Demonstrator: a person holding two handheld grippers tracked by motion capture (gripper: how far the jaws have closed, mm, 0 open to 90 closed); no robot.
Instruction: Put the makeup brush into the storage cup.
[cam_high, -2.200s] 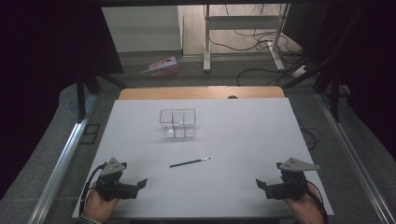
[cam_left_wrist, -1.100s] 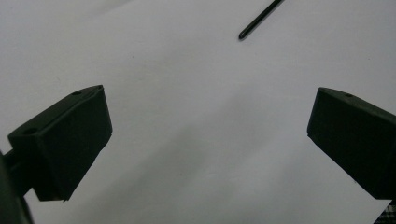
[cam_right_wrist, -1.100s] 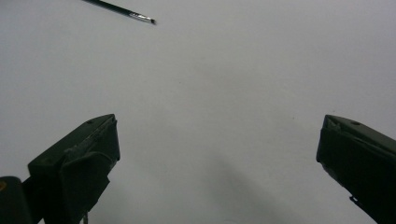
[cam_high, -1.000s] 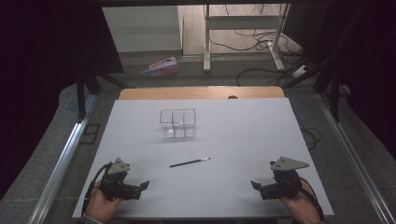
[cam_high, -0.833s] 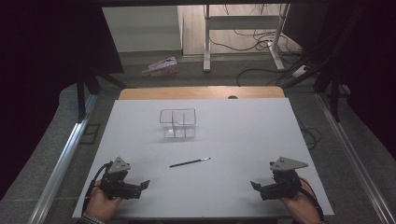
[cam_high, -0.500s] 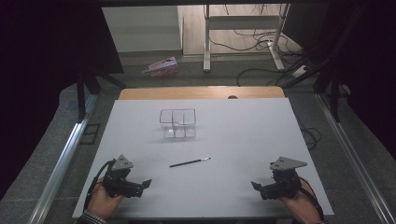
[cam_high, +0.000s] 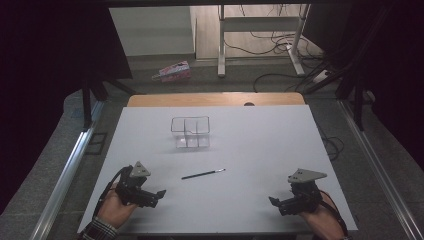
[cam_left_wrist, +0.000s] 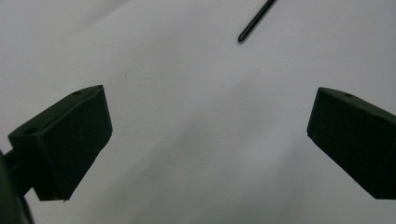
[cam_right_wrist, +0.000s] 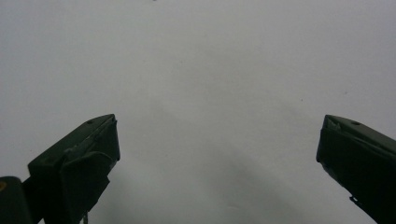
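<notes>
High view: both hand-held grippers, left (cam_high: 156, 194) and right (cam_high: 274, 202), are edging inward toward the pen (cam_high: 203, 174), jaws wide open, empty; pickup looks imminent.

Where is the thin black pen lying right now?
In the high view the pen lies flat on the white table, just in front of the clear divided box and nearer the left gripper than the right.

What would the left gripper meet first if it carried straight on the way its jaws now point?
Probably the thin black pen. The left gripper is open over the bare white table, and the pen's near end lies ahead, slightly to one side of the centre line. Depth is unclear, so it might slide just past it.
</notes>
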